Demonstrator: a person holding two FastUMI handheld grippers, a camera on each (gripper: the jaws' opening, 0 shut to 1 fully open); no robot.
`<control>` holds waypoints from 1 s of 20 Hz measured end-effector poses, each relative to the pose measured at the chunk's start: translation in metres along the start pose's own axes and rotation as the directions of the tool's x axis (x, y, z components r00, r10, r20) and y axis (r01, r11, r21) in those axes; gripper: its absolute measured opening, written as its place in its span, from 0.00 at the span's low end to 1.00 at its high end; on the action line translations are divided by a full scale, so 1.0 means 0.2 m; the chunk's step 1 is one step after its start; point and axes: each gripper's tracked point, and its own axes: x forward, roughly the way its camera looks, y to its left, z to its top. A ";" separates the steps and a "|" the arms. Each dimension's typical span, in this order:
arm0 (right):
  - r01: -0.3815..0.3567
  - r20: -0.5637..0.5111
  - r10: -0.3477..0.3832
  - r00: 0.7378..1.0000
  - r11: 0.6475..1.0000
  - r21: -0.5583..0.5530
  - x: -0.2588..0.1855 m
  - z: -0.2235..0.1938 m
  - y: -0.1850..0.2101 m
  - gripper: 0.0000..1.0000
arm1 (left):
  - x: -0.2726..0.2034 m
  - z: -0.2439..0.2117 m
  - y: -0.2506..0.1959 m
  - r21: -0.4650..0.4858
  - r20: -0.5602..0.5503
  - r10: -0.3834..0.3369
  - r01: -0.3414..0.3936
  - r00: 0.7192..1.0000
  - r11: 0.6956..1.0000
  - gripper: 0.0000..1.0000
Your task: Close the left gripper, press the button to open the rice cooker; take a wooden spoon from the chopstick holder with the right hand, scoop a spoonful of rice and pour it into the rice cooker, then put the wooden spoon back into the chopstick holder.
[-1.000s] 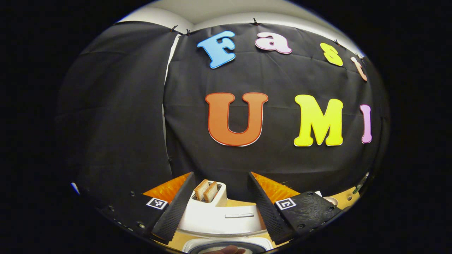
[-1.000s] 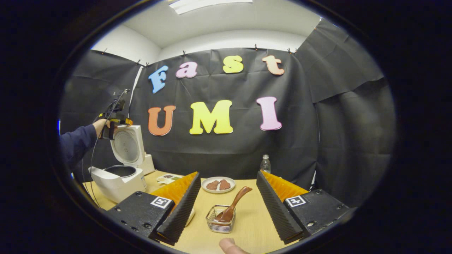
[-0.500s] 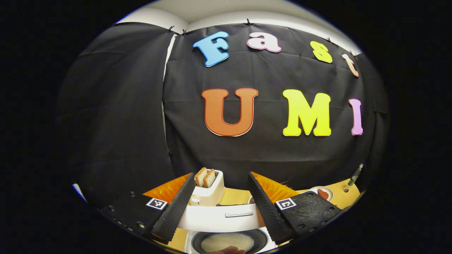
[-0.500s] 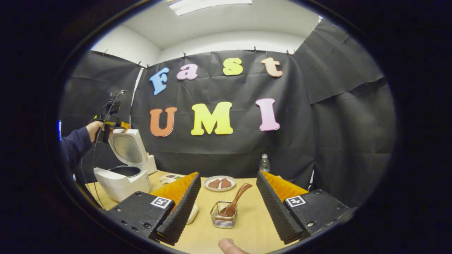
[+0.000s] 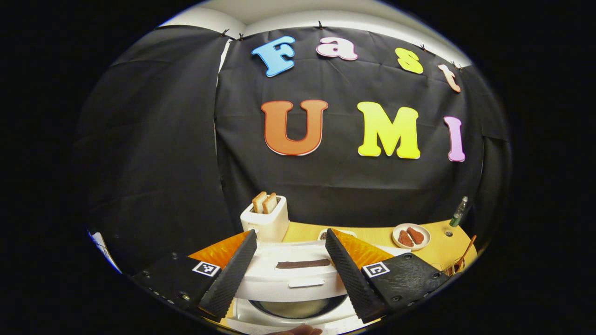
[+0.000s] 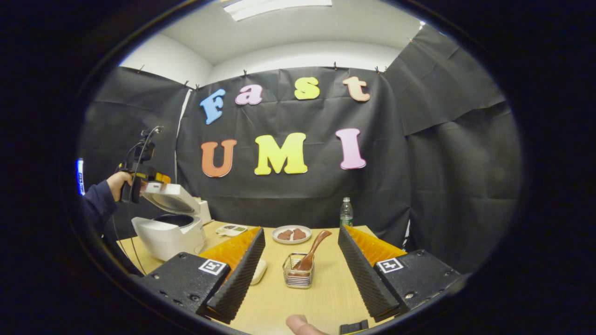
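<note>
Lowered since a second ago, the rice cooker (image 6: 170,235) lid (image 5: 291,274) sits between the left gripper (image 5: 289,242)'s spread jaws at the table (image 6: 321,298)'s left edge; right gripper (image 6: 301,242) gapes around the mid-table chopstick holder (image 6: 298,277) with wooden spoon (image 6: 313,251).

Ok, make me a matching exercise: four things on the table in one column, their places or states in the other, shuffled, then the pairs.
Things:
1. wooden spoon
2. rice cooker lid
3. bread slices
4. water bottle

Places or states:
A. upright at the back of the table, by the black cloth
B. standing in the toaster slots
C. resting in the wire chopstick holder, handle leaning up to the right
D. partly raised over the rice cooker

Pairs: 1-C, 2-D, 3-B, 4-A
</note>
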 end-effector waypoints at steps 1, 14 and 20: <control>-0.003 0.001 0.003 1.000 1.000 0.003 -0.03 0.00 0.02 1.00 | -0.02 -0.04 0.00 0.015 -0.010 0.002 -0.002 1.000 1.000 0.95; -0.001 0.020 0.003 1.000 0.998 -0.055 -0.25 0.04 0.14 0.97 | -0.16 -0.43 -0.11 -0.004 -0.118 -0.036 0.036 0.992 0.999 0.96; -0.001 0.007 0.002 1.000 0.999 -0.041 -0.24 0.02 0.15 0.97 | -0.16 -0.54 -0.11 0.002 -0.171 -0.033 0.034 0.985 0.999 0.96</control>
